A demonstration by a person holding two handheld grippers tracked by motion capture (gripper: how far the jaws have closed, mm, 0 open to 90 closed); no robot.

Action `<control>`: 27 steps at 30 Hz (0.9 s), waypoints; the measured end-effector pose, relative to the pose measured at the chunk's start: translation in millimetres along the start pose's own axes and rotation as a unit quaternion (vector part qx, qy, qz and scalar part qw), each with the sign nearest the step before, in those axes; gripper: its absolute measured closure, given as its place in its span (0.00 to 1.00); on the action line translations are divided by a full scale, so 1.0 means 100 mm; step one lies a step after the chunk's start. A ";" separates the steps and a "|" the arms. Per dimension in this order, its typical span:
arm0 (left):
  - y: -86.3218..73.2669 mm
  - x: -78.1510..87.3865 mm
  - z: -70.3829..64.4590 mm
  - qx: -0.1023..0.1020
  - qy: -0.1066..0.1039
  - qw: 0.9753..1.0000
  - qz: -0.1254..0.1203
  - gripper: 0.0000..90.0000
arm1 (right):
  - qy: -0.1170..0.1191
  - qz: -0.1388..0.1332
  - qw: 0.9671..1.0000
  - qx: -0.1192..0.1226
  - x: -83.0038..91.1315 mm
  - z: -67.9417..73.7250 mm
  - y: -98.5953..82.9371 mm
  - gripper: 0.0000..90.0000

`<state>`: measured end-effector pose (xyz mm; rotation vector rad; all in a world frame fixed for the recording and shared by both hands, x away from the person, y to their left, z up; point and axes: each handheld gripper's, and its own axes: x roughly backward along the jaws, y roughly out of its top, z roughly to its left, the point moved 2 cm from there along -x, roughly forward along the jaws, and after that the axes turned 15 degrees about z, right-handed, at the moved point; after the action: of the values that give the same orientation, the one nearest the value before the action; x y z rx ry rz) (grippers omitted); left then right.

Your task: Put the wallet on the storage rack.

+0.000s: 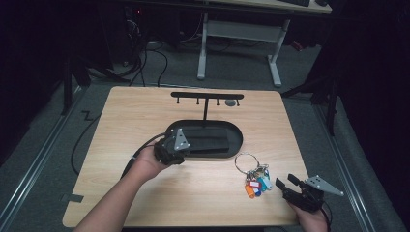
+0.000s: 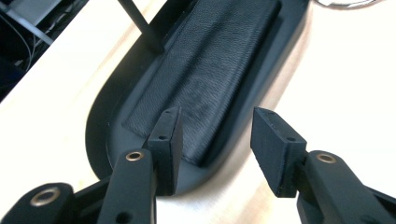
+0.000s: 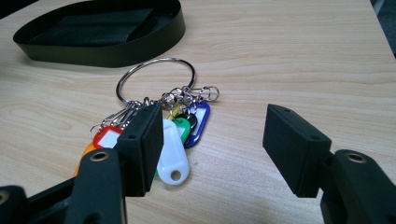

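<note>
Right gripper (image 3: 212, 140) gapes beside key ring (image 3: 154, 79).

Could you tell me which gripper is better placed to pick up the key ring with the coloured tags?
The right gripper. It sits open beside the key ring, jaws aimed at the tags. The left gripper hovers open over the black tray, farther away.

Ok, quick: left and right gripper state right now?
Left gripper: open, holding nothing, over the end of the black tray.
Right gripper: open, holding nothing, just short of the key ring with coloured tags.
</note>
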<state>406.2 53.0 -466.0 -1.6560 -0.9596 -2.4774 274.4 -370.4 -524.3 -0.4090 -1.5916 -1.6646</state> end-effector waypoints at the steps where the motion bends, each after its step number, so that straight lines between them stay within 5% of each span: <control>1: -0.06 0.03 -0.03 0.013 -0.005 1.000 -0.009 0.60 | 0.000 0.001 1.000 0.000 0.00 0.01 0.00 0.43; 7: -0.51 0.08 -0.23 0.057 -0.020 0.998 -0.026 0.56 | 0.000 0.006 1.000 0.000 -0.01 0.02 -0.01 0.44; 10: -0.72 0.10 -0.31 0.084 -0.061 0.994 -0.034 0.57 | -0.001 0.006 1.000 -0.001 -0.01 0.02 -0.01 0.44; 13: -0.88 0.11 -0.39 0.090 -0.061 0.994 -0.029 0.56 | -0.001 0.008 1.000 -0.001 -0.02 0.02 -0.01 0.44; 16: -1.06 0.15 -0.44 0.115 -0.071 0.990 -0.036 0.51 | -0.002 0.010 1.000 -0.003 -0.02 0.02 -0.01 0.44; 22: -1.35 0.23 -0.50 0.133 -0.043 0.990 -0.037 0.45 | -0.005 0.010 1.000 0.000 -0.02 0.02 -0.02 0.44; 27: -1.59 0.18 -0.52 0.159 -0.068 0.984 -0.044 0.43 | -0.005 0.012 1.000 0.003 -0.03 0.04 -0.01 0.44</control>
<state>302.2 162.4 -540.2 -1.7234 -1.3869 -2.1354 274.0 -365.7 -526.5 -0.4313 -1.5923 -1.6430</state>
